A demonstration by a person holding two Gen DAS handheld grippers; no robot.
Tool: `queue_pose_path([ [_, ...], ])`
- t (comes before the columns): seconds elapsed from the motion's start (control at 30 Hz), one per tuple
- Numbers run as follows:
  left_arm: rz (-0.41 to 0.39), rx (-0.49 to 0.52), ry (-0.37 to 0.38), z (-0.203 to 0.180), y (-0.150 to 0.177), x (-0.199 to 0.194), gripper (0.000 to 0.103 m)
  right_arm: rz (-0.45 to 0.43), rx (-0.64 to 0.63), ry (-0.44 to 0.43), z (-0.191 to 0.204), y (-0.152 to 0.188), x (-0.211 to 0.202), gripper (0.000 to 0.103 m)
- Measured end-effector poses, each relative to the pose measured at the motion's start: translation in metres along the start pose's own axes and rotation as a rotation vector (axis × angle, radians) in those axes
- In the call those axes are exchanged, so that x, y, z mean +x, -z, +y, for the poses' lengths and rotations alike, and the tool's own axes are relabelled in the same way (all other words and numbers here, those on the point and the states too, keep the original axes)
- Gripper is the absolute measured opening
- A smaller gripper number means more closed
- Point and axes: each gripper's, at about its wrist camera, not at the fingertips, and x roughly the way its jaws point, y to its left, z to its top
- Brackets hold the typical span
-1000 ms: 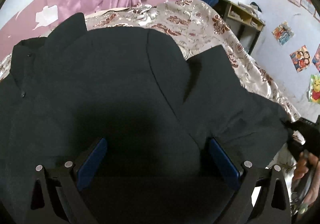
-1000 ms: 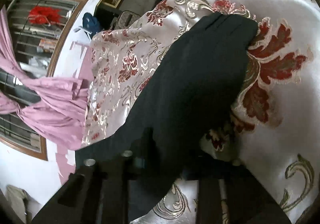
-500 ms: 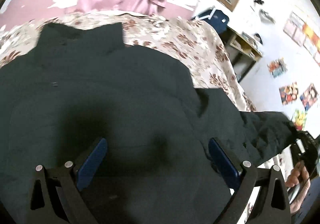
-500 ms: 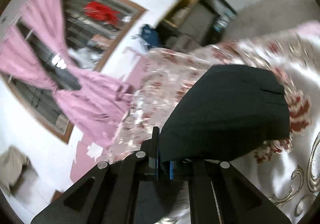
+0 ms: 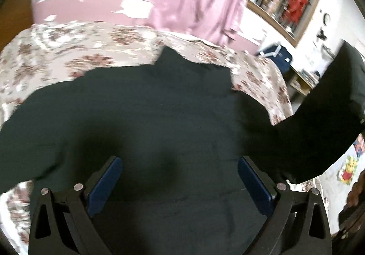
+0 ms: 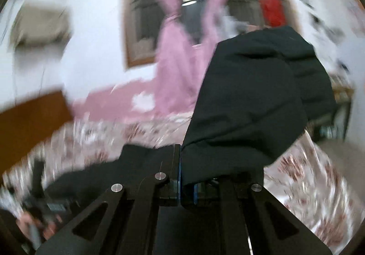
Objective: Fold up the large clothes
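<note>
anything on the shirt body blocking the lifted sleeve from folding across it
Nothing visible does. The right tool is shut on the sleeve, held up above the bedspread. The dark shirt lies flat with only the open left tool hovering over its near part.

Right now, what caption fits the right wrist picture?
Right gripper pinches the black garment's sleeve above the floral bedspread.

The left wrist view looks steeply down from close above the black garment on the bed. The right wrist view faces nearly level toward the window. Both share the pink curtain, garment and bed.
</note>
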Motion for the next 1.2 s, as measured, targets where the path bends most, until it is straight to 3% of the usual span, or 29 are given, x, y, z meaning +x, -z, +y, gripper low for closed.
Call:
queue_pose_path([
  [0.1, -0.024, -0.047, -0.002, 0.039, 0.004, -0.019, 0.101, 0.079, -0.152, -0.073, 0.064, 0.009, 0.018, 0.007],
  [0.23, -0.042, -0.115, 0.031, 0.080, 0.017, -0.030, 0.101, 0.225, -0.189, -0.211, 0.121, 0.044, 0.051, 0.007],
  [0.37, -0.016, -0.188, 0.112, 0.107, 0.037, -0.022, 0.101, 0.408, -0.235, -0.247, 0.144, 0.103, 0.090, 0.008],
  [0.47, 0.017, -0.225, 0.197, 0.121, 0.046, -0.012, 0.101, 0.551, -0.301, -0.242, 0.149, 0.152, 0.108, 0.014],
  [0.57, 0.044, -0.262, 0.278, 0.124, 0.053, 0.000, 0.101, 0.545, -0.324, -0.303, 0.151, 0.166, 0.090, 0.044],
  [0.63, 0.071, -0.331, 0.364, 0.127, 0.056, 0.015, 0.101, 0.549, -0.306, -0.361, 0.142, 0.164, 0.067, 0.077],
  [0.73, 0.100, -0.395, 0.349, 0.128, 0.061, 0.031, 0.101, 0.525, -0.325, -0.396, 0.127, 0.166, 0.033, 0.081],
  [0.83, 0.116, -0.371, 0.280, 0.115, 0.063, 0.039, 0.099, 0.524, -0.302, -0.405, 0.102, 0.170, 0.009, 0.081],
  [0.9, 0.115, -0.326, 0.207, 0.103, 0.060, 0.043, 0.071, 0.528, -0.278, -0.403, 0.104, 0.172, 0.007, 0.081],
  [0.93, 0.129, -0.315, 0.177, 0.098, 0.059, 0.047, 0.037, 0.526, -0.263, -0.390, 0.092, 0.176, -0.005, 0.081],
  [0.97, 0.143, -0.313, 0.130, 0.096, 0.056, 0.050, 0.019, 0.526, -0.259, -0.376, 0.082, 0.179, 0.000, 0.081],
  [1.07, 0.079, -0.291, 0.120, 0.089, 0.044, 0.042, 0.007, 0.503, -0.247, -0.299, 0.061, 0.184, -0.012, 0.081],
  [1.2, -0.071, -0.150, 0.068, 0.063, 0.018, 0.009, 0.006, 0.440, -0.149, -0.218, 0.027, 0.172, -0.021, 0.081],
])
